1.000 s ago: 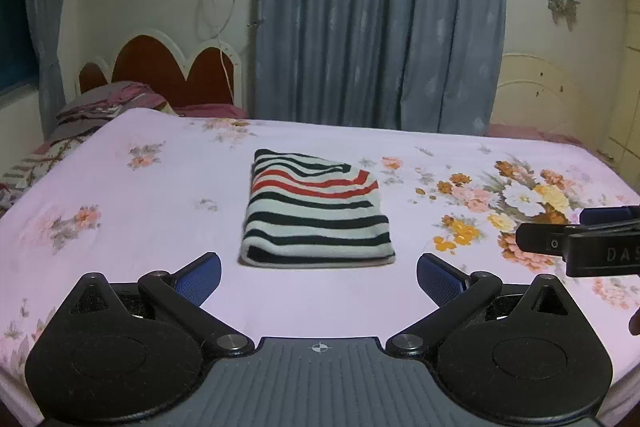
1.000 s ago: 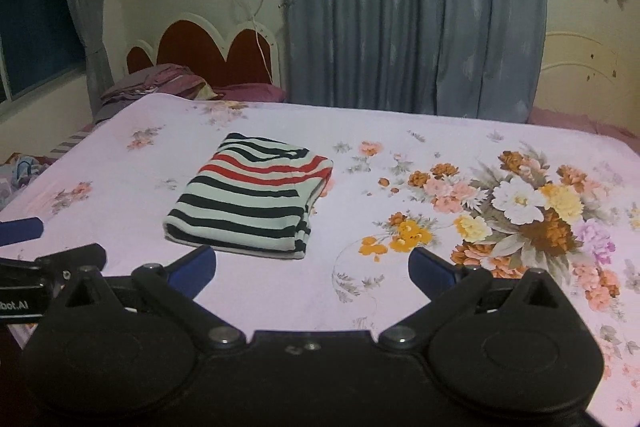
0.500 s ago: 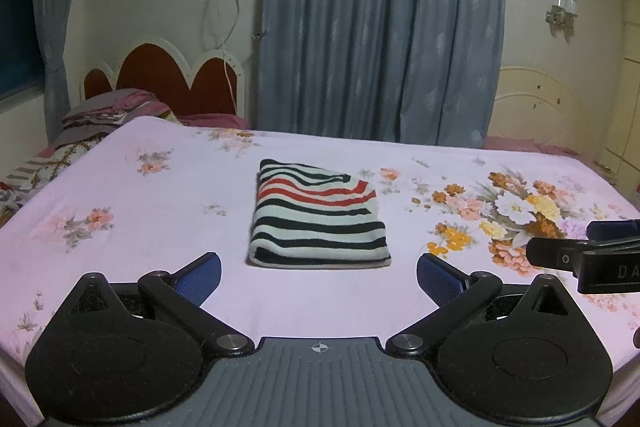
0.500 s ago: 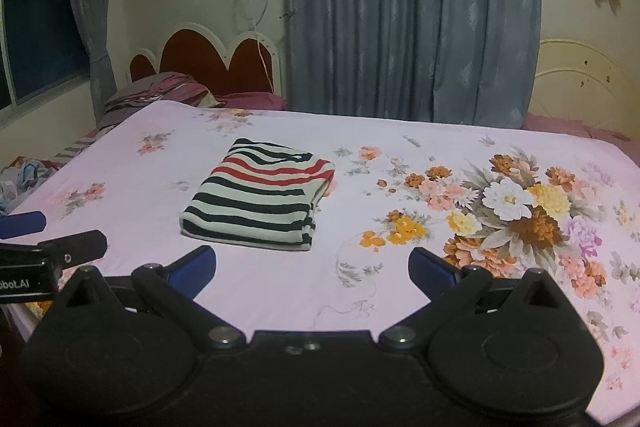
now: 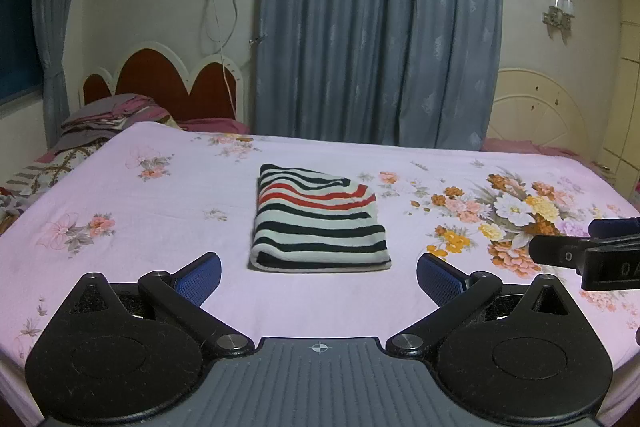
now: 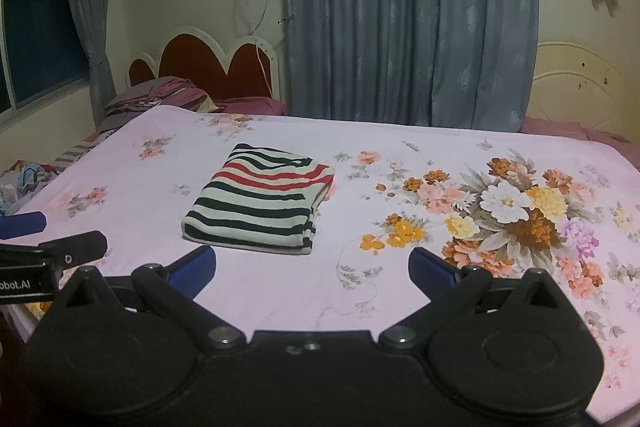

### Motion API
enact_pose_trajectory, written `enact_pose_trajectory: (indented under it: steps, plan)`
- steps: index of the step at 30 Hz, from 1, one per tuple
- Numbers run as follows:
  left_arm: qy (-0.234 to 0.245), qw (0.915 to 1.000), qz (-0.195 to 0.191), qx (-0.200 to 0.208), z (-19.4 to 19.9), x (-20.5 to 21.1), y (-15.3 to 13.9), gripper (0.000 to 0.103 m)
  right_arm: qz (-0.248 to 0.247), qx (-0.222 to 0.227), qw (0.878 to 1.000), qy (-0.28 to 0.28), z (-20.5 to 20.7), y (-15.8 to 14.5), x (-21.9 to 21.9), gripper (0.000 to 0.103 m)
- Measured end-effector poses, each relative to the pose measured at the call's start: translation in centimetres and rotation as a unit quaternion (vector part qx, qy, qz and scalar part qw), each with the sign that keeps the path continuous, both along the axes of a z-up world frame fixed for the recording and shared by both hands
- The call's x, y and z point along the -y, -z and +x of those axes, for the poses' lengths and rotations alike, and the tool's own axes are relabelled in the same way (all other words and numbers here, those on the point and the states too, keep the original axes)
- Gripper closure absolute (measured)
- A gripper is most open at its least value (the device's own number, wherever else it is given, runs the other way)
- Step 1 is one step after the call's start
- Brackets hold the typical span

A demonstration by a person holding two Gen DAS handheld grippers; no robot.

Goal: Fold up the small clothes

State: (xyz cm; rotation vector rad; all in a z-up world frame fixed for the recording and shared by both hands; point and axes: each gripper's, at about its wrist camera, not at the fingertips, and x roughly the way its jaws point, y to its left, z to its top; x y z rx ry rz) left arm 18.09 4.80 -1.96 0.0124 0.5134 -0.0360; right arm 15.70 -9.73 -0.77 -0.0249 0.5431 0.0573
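A: On the bed (image 5: 120,227), mid-sheet, the shirt (image 5: 318,223) lies as a flat striped rectangle, left of the big flower print (image 5: 516,215).

B: And the claws?

A: The left gripper (image 5: 319,273) hangs just short of the shirt's near edge, jaws spread wide, nothing between them. The right gripper (image 6: 312,269) sits near the shirt's near right corner, equally wide and empty. Neither touches the shirt.

B: So the fold looks finished?

A: It appears so: the edges look square and the layers stacked, with the doubled edge showing on the shirt's right side.

B: What would doing this step well mean?

A: Probably backing both grippers straight off, staying above the shirt so no finger snags the near hem and drags a layer open. If one more fold is wanted, each gripper should pinch a near corner of the shirt through all layers and carry it evenly toward the far edge.
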Motion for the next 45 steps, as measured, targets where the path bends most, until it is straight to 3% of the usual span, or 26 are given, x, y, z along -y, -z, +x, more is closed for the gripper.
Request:
enact_pose_trajectory:
  steps: [45]
  plan:
    - [-0.001, 1.0, 0.008, -0.002, 0.23, 0.17, 0.07, 0.0, 0.003, 0.0, 1.0, -0.004, 0.12, -0.02, -0.31, 0.001]
